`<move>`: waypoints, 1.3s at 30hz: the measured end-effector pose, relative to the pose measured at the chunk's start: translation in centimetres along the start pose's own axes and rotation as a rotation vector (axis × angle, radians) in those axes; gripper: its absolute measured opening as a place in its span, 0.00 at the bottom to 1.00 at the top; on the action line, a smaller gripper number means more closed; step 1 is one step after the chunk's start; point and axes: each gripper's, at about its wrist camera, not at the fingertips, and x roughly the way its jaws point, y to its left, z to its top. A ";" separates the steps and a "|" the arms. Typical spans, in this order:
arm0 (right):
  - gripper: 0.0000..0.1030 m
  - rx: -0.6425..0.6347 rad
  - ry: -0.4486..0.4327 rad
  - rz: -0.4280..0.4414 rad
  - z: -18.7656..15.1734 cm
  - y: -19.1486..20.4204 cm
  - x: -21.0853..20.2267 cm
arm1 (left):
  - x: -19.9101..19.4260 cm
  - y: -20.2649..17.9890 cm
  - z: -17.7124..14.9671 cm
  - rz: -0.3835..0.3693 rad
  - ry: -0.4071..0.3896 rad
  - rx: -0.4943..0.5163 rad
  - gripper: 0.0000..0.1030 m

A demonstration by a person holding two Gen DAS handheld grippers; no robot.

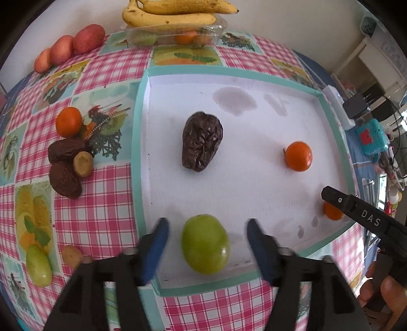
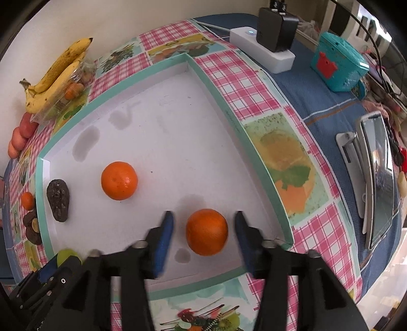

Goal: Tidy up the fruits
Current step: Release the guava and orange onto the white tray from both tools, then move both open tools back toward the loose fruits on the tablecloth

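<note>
A white tray with a teal rim (image 1: pixel 142 107) lies on the checked tablecloth. In it lie a green fruit (image 1: pixel 204 244), a dark wrinkled fruit (image 1: pixel 202 141) and two oranges (image 1: pixel 298 156) (image 2: pixel 206 231). My left gripper (image 1: pixel 207 229) is open, its blue fingers on either side of the green fruit, not touching it. My right gripper (image 2: pixel 203 224) is open, its fingers on either side of the near orange. The other orange (image 2: pixel 119 180) and the dark fruit (image 2: pixel 58 200) lie further left in the right wrist view.
Left of the tray lie an orange (image 1: pixel 68 121), dark dried fruits (image 1: pixel 64 163) and a small tan fruit (image 1: pixel 72 255). Bananas (image 1: pixel 173 12) rest on a clear box at the back, red fruits (image 1: pixel 76 43) beside them. A power strip (image 2: pixel 262 52), teal box (image 2: pixel 338 66) and phone (image 2: pixel 376 178) lie right.
</note>
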 end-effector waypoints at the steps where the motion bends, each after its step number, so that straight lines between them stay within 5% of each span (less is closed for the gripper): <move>1: 0.55 0.004 -0.005 -0.001 0.0 -0.1 -0.2 | -0.3 0.1 0.0 -0.007 -0.008 -0.003 0.68; 11: 0.75 0.000 -0.108 -0.006 0.4 -0.4 -3.0 | -4.7 2.6 0.3 0.039 -0.145 -0.064 1.00; 20: 0.81 -0.039 -0.255 0.009 0.5 0.5 -6.1 | -8.2 6.9 0.8 0.077 -0.324 -0.173 1.00; 30: 0.81 -0.116 -0.129 0.093 -0.6 4.5 -4.4 | -11.1 13.2 0.3 0.147 -0.399 -0.310 1.00; 39: 0.81 -0.255 -0.164 0.102 -2.1 9.6 -5.3 | -12.6 15.9 -0.6 0.195 -0.419 -0.350 1.00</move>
